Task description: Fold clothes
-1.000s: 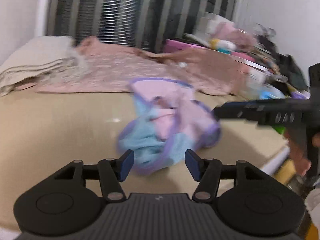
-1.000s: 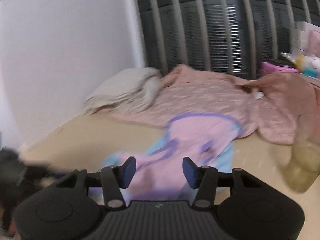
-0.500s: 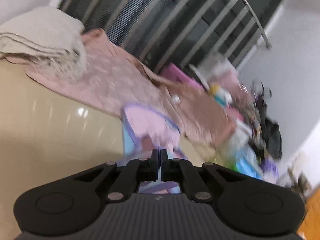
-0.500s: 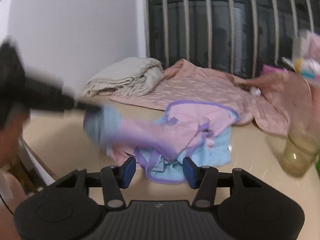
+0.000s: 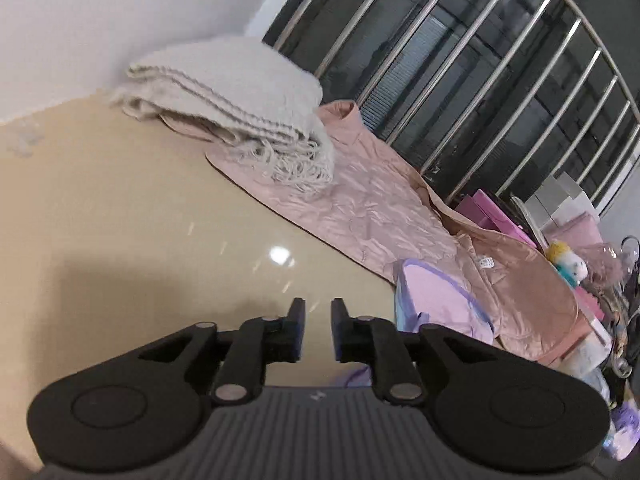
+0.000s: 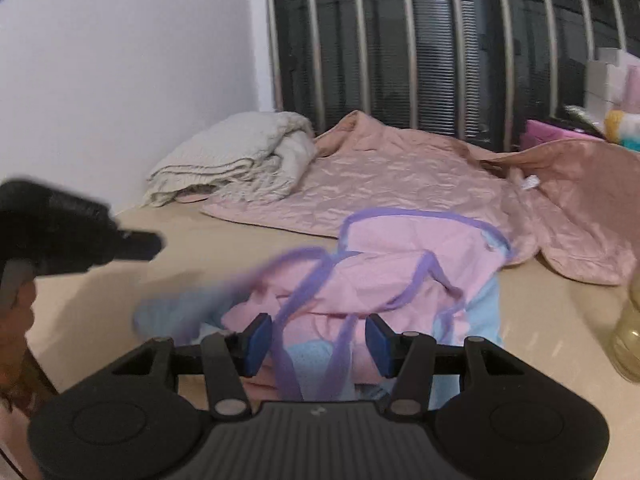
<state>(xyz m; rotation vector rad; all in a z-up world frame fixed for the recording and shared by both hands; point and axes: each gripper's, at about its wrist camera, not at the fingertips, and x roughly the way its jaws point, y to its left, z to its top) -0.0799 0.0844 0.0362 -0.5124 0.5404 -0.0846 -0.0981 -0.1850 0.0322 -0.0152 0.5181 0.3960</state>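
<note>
A crumpled pink-and-blue garment (image 6: 392,280) lies at twelve o'clock beneath the wide-open right gripper (image 6: 318,340); the left gripper (image 5: 318,330), narrowly parted, holds nothing. An edge should be pinched.

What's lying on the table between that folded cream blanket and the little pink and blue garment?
The pink quilted jacket, spread flat between cream blanket and pink and blue garment; the right wrist view shows it best.

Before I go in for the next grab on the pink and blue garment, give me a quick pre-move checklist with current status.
1. Right gripper open: ok.
2. Right gripper over the pink and blue garment: ok.
3. Left gripper empty: ok, slightly open with nothing between the fingers.
4. Garment flat: not ok, bunched, purple trim tangled.
5. Garment clear of the pink quilted jacket: not ok, far edge overlaps it.
6. Plastic bottle clearance: cannot tell.
</note>
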